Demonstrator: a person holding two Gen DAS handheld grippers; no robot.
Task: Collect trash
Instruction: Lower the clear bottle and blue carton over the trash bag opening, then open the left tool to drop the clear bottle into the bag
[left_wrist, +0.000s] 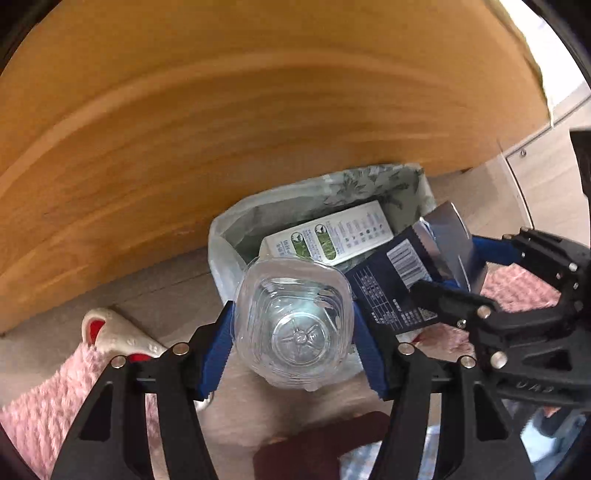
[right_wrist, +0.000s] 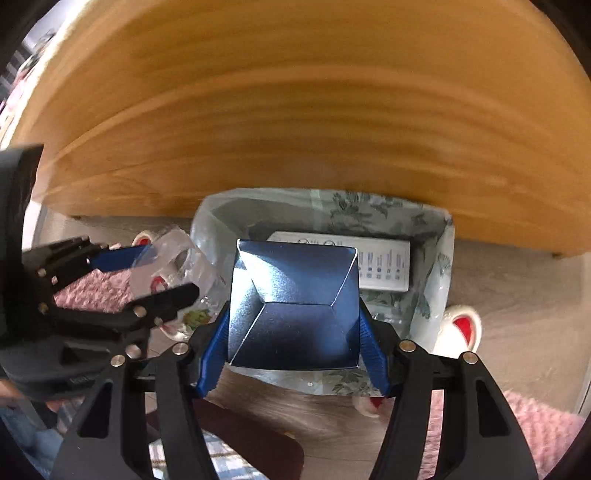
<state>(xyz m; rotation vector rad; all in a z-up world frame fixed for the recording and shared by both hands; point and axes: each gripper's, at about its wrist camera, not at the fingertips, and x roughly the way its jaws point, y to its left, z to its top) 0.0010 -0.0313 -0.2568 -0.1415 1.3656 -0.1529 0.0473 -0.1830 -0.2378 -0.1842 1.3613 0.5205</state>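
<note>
While the left gripper (left_wrist: 291, 332) clamps one clear square plastic bottle (left_wrist: 293, 326) over the near rim of the floral-lined bin (left_wrist: 369, 184), one white carton (left_wrist: 332, 236) lies inside. Right view: the right gripper (right_wrist: 293, 332) clamps one dark-blue box (right_wrist: 295, 306) above the bin, probably centred. Next, I judge: release both.

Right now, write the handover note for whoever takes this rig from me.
Left gripper: shut on the clear plastic bottle, held bottom-up toward its camera, at the near edge of the trash bin.
Right gripper: shut on the dark blue carton, above the bin's opening.
Bin: plastic-lined, floral pattern, on the floor against the wooden panel; a white-and-green milk carton already lies inside.
Done: both pieces picked up and brought to the bin.
Left: release both into the bin. Any further trash is not visible here.
</note>
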